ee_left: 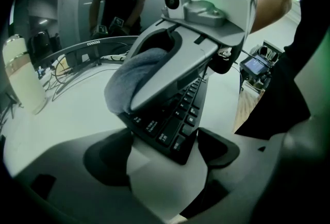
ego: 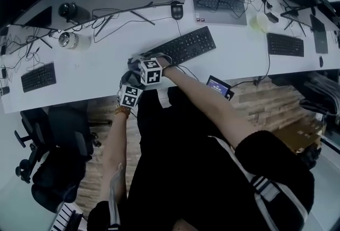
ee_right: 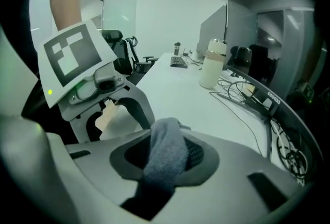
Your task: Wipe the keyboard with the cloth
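Grey cloth [ee_right: 165, 153], black keyboard [ego: 186, 46], "coocaa" monitor [ee_left: 77, 22]

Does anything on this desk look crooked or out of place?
The middle keyboard lies slanted across the desk, its near corner between the left gripper's jaws. The keyboard further right sits square to the edge.

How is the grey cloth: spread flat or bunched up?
Bunched up: the grey fabric cloth is wadded between the right gripper's jaws.
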`<control>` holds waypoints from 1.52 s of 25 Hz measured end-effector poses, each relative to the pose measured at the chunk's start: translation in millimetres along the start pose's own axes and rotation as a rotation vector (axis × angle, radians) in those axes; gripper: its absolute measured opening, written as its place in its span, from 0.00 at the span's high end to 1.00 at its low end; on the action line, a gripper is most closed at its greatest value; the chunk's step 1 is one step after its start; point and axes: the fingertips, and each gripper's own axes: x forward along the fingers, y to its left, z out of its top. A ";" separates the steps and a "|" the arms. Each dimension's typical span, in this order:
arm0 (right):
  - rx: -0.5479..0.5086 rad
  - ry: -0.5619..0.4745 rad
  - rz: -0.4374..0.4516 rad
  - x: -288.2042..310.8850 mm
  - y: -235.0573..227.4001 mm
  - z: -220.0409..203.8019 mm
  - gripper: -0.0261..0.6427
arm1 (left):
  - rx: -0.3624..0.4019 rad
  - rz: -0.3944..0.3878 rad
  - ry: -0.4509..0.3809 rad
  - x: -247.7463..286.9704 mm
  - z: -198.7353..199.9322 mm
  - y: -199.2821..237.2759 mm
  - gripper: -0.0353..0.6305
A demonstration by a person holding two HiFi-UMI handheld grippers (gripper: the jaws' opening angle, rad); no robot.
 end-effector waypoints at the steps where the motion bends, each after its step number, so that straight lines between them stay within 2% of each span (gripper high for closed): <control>1: 0.025 0.000 0.002 0.4 -1.4 0.8 0.82 | 0.000 -0.002 0.000 0.0 0.3 0.0 0.34; 6: 0.238 -0.115 -0.013 -36.0 -24.0 2.3 0.80 | 0.003 -0.005 0.003 0.1 -0.9 2.2 0.34; 10: 0.352 -0.208 -0.115 -115.6 -58.2 -25.7 0.79 | 0.000 0.000 -0.001 -0.9 -2.0 1.3 0.34; 12: 0.378 -0.190 -0.186 -161.8 -75.3 -57.6 0.78 | 0.002 0.003 -0.002 -1.5 -1.9 2.2 0.34; 15: 0.385 -0.069 -0.340 -227.6 -94.7 -130.9 0.78 | 0.003 -0.001 -0.008 1.6 -0.5 -2.0 0.34; 17: 0.475 -0.051 -0.445 -265.2 -105.3 -169.5 0.77 | 0.004 0.000 -0.011 0.8 -1.0 -1.2 0.34; 19: 0.617 -0.069 -0.496 -288.2 -108.2 -200.2 0.77 | 0.003 0.004 -0.012 -1.0 -1.9 0.3 0.34; 23: 0.789 -0.064 -0.496 -293.1 -92.7 -239.2 0.76 | 0.000 0.002 -0.015 -0.6 -1.3 -1.1 0.34; 26: 0.895 -0.066 -0.457 -281.5 -84.2 -256.6 0.65 | -0.004 0.006 -0.011 -1.4 -1.5 -0.9 0.34; 28: 0.894 -0.003 -0.457 -281.8 -80.5 -271.1 0.60 | -0.003 0.006 -0.006 -0.6 -0.3 -0.8 0.34; 31: 0.798 0.093 -0.506 -296.7 -80.9 -281.0 0.60 | 0.000 0.004 -0.005 1.7 1.4 -1.1 0.34; 34: 0.714 0.108 -0.536 -306.0 -84.8 -272.4 0.61 | -0.003 0.005 -0.010 4.0 2.7 -1.2 0.34; 38: 0.518 0.195 -0.554 -283.5 -78.3 -260.2 0.71 | 0.002 0.006 0.007 -2.7 -4.2 2.0 0.34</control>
